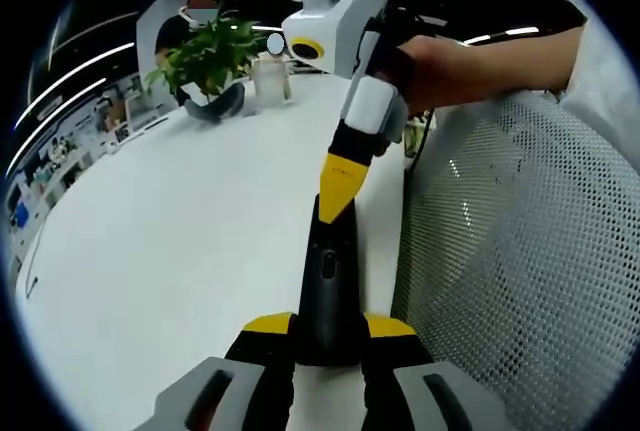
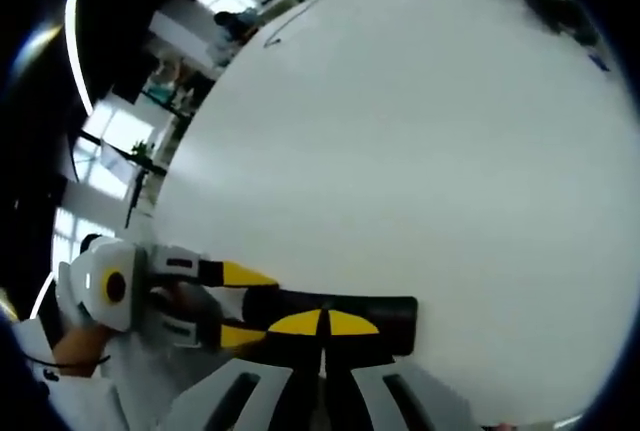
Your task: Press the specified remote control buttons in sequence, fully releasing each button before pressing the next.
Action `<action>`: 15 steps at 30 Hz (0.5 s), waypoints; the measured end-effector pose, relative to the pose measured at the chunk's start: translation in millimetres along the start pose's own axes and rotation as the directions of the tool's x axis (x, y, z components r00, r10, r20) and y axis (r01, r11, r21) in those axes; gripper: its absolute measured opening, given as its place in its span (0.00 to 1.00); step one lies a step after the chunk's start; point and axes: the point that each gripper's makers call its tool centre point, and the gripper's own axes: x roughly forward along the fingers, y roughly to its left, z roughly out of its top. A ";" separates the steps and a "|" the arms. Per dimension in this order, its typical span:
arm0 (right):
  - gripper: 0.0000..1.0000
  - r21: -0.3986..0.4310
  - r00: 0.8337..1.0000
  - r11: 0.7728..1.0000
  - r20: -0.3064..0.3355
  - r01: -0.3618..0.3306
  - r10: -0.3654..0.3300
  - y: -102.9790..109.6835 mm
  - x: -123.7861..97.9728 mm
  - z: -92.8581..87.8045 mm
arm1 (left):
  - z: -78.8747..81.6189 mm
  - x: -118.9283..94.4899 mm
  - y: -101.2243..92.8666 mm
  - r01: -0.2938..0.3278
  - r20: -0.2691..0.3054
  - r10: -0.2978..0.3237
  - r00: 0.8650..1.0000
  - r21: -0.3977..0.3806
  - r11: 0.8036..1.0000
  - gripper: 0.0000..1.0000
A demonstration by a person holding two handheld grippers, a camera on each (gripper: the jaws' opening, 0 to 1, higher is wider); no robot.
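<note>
**Remote pinned at one end, tip bearing down at the other**

Your left gripper [image 1: 328, 343] is closed on the near end of the black remote [image 1: 330, 281], its yellow-tipped jaws clamped against both long sides. The remote lies flat on the white surface [image 1: 170, 251], close to the edge next to the mesh chair back [image 1: 510, 251]. Your right gripper [image 1: 340, 186] comes down from above with its yellow tips drawn together into a single point that sits on the far end of the remote's face. In the right gripper view those tips [image 2: 322, 323] are closed with nothing between them, resting right over the remote [image 2: 390, 316], and the left gripper [image 2: 225, 301] holds it from the side.

Which button lies under the point you can't read from here; the only one plainly visible is a small oval [image 1: 328, 268] partway down the body.

What could go wrong:
- The point is wider than a single button looks, so you could catch a neighbour and break the sequence.
- Pressing off-centre at the far end could tip or twist the remote in the left gripper's hold.
- If you lift too little, the button may not fully release before the next press.
- The remote sits near the surface's edge; a sideways shove could push it towards the chair.

The potted plant [image 1: 205, 56] and the glass jar [image 1: 270, 76] stand well apart at the far side.
</note>
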 end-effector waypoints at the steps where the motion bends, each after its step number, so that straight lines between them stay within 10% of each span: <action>1: 0.00 0.001 1.000 1.000 -0.004 0.000 0.000 0.1 0.3 -0.7 | 0.0 0.0 0.0 0.000 0.000 0.000 1.000 0.000 1.000 0.24; 15: 0.00 -0.011 0.999 1.000 -0.037 0.013 -0.013 -1.4 3.3 -6.8 | 0.0 0.4 -0.1 0.001 0.000 -0.001 1.000 -0.001 1.000 0.24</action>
